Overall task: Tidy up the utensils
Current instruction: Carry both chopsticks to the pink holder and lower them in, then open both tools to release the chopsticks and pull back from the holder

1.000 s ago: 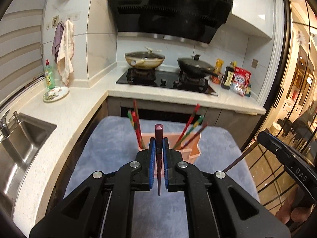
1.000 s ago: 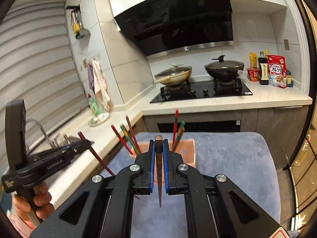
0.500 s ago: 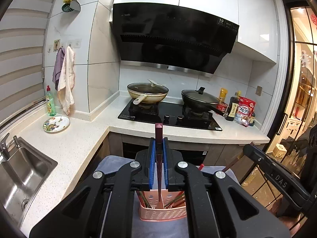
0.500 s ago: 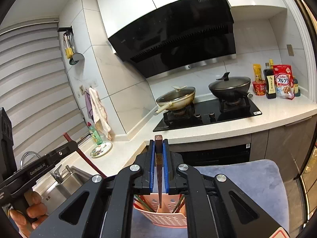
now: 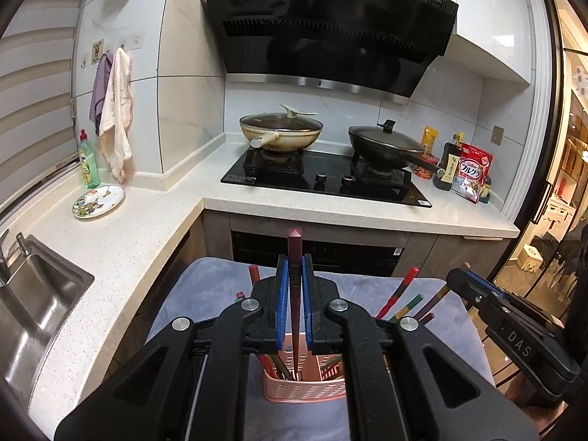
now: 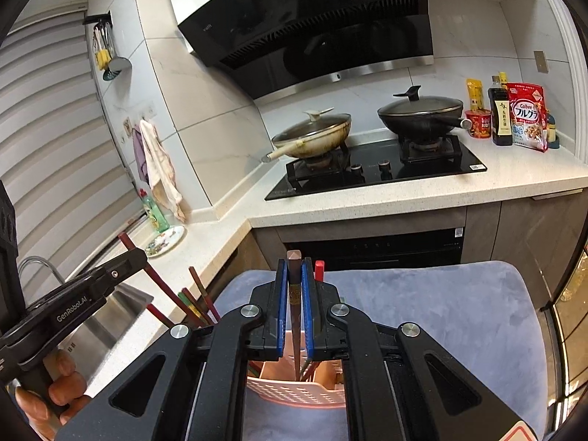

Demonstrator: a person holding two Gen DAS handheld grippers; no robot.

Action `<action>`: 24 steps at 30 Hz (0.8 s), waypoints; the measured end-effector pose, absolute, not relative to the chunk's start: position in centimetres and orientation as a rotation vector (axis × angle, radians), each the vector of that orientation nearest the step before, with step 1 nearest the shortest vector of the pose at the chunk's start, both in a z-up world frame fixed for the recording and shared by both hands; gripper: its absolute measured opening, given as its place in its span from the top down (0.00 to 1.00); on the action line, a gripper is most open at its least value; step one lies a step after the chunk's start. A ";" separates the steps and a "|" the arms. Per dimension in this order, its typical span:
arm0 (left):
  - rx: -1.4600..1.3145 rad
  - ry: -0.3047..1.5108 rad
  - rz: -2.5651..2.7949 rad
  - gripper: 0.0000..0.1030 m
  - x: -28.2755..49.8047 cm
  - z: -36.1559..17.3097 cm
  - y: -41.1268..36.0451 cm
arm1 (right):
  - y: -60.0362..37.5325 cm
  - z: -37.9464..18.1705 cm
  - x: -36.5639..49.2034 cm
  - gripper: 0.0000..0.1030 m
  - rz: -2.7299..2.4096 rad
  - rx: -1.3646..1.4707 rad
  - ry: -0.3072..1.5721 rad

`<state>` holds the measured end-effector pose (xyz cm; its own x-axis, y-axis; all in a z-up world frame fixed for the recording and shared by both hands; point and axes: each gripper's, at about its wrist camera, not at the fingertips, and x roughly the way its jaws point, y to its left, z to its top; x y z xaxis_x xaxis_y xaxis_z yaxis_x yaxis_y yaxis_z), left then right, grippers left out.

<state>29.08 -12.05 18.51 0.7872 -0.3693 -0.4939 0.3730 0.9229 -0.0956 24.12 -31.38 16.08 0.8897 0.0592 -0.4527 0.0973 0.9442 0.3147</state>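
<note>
Left tongs clamped on a maroon chopstick, now tilted upright, tip over the pink basket on the grey mat. Right tongs likewise clamped on a brown chopstick, tip entering the basket; likely ready for release.

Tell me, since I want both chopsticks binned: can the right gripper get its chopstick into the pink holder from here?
Probably yes. The right gripper holds its chopstick upright, tip down over the pink holder, nothing visibly between.
</note>
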 end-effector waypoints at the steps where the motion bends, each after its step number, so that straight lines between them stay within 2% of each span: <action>1: 0.008 0.533 -0.399 0.93 29.2 18.4 -12.1 | -31.3 15.9 24.2 0.93 -0.021 0.338 0.481; 7: 0.014 0.542 -0.388 0.92 29.3 17.4 -12.2 | -31.0 14.5 24.8 0.90 -0.023 0.327 0.510; 9: 0.014 0.540 -0.382 0.83 29.1 17.3 -12.1 | -31.1 14.5 24.5 0.82 -0.034 0.325 0.507; 10: 0.014 0.540 -0.378 0.73 29.1 17.3 -12.1 | -31.1 14.5 24.4 0.77 -0.035 0.326 0.506; 11: 0.015 0.535 -0.373 0.68 28.8 17.3 -12.1 | -31.1 14.6 24.2 0.75 -0.036 0.325 0.504; 16: 0.030 0.520 -0.357 0.50 27.7 17.5 -12.0 | -30.5 15.2 22.9 0.67 -0.044 0.286 0.490; 21: 0.042 0.519 -0.348 0.44 26.6 17.5 -11.8 | -29.6 15.5 21.2 0.57 -0.043 0.240 0.487; 24: 0.052 0.516 -0.336 0.37 25.8 17.4 -11.6 | -28.9 15.6 20.3 0.50 -0.057 0.206 0.493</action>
